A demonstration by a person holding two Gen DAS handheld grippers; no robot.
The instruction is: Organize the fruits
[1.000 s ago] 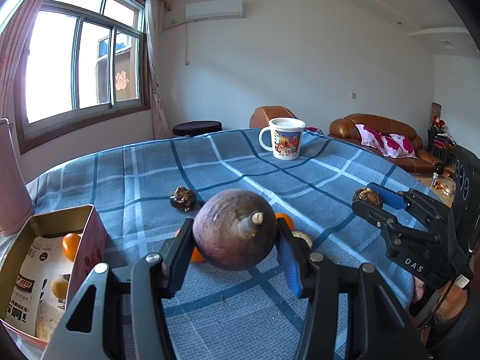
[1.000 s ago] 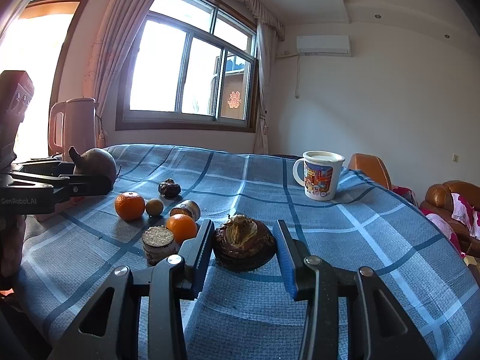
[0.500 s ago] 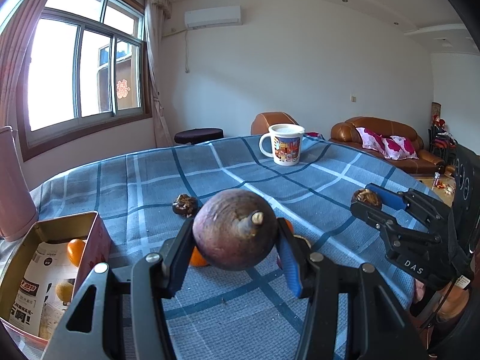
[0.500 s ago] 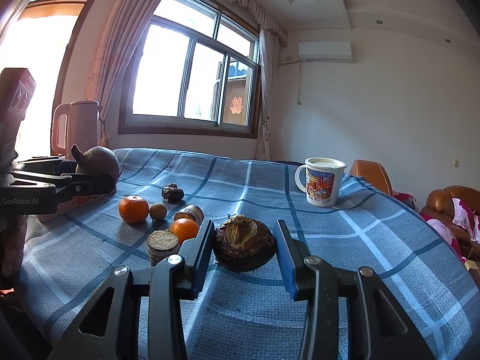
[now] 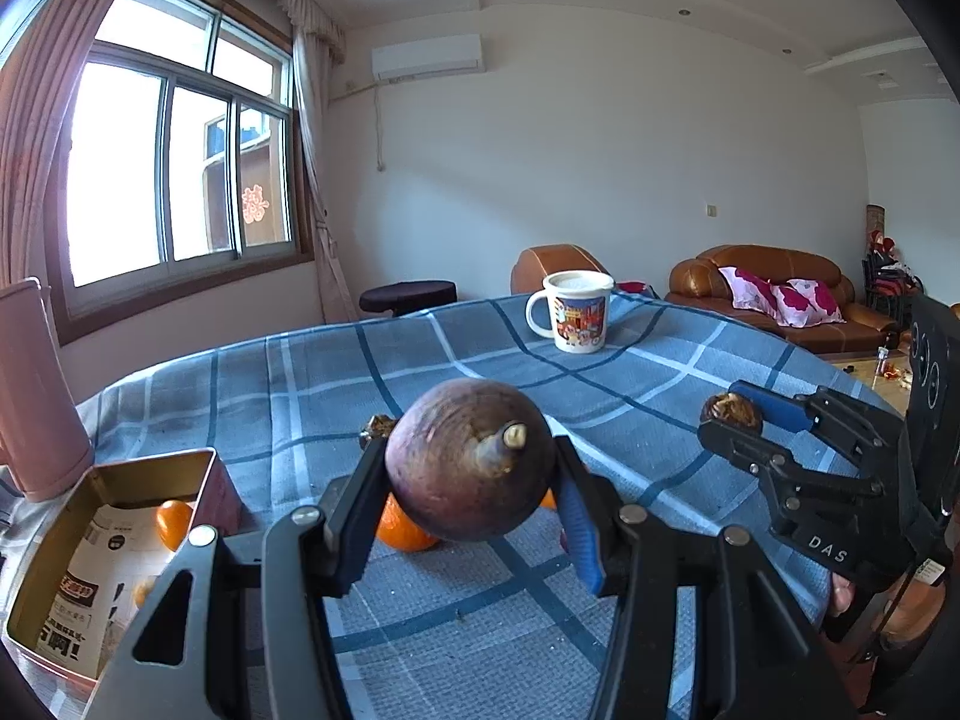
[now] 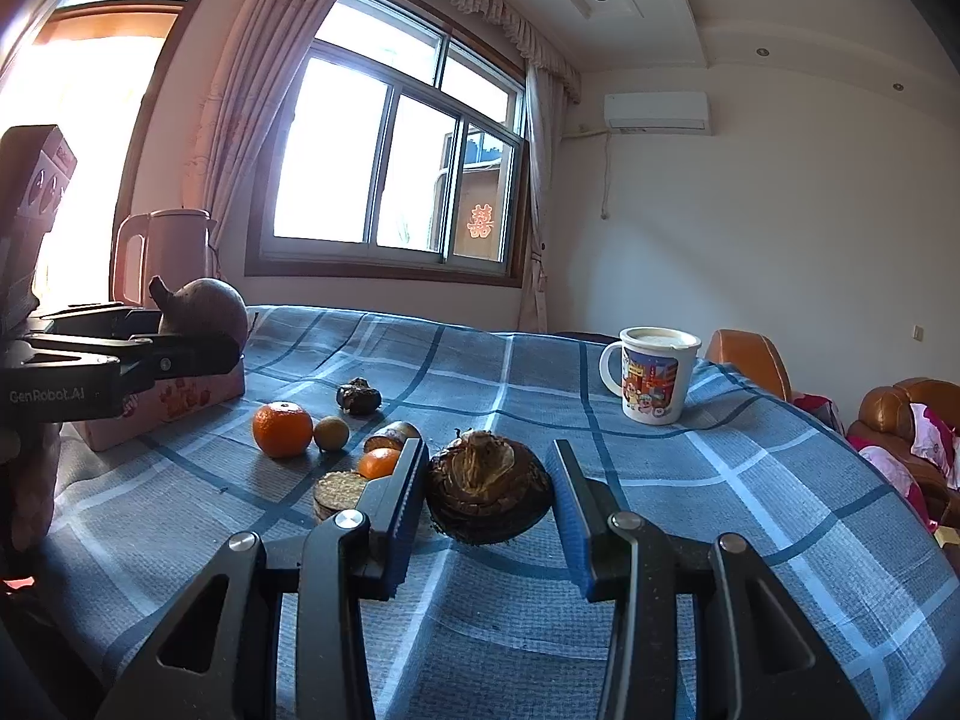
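My left gripper point(image 5: 471, 495) is shut on a round purple fruit point(image 5: 468, 459) and holds it above the table, right of an open tin box point(image 5: 114, 546) with small oranges inside. It also shows in the right wrist view point(image 6: 198, 324). My right gripper point(image 6: 486, 498) is shut on a brown scaly fruit point(image 6: 489, 495) and holds it above the cloth; it shows in the left wrist view point(image 5: 729, 414). Loose on the cloth lie an orange point(image 6: 282, 429), a small yellow-brown fruit point(image 6: 331, 433), a dark fruit point(image 6: 358, 397) and cut pieces point(image 6: 339, 489).
A blue checked cloth point(image 6: 690, 510) covers the table. A white printed mug point(image 6: 654, 375) stands at the far right. A pink kettle point(image 6: 174, 255) stands at the far left by the window. Brown sofas point(image 5: 774, 294) lie beyond the table.
Both grippers have risen a little with their fruits still held. The left view has swung slightly, so the tin box sits lower and further left.
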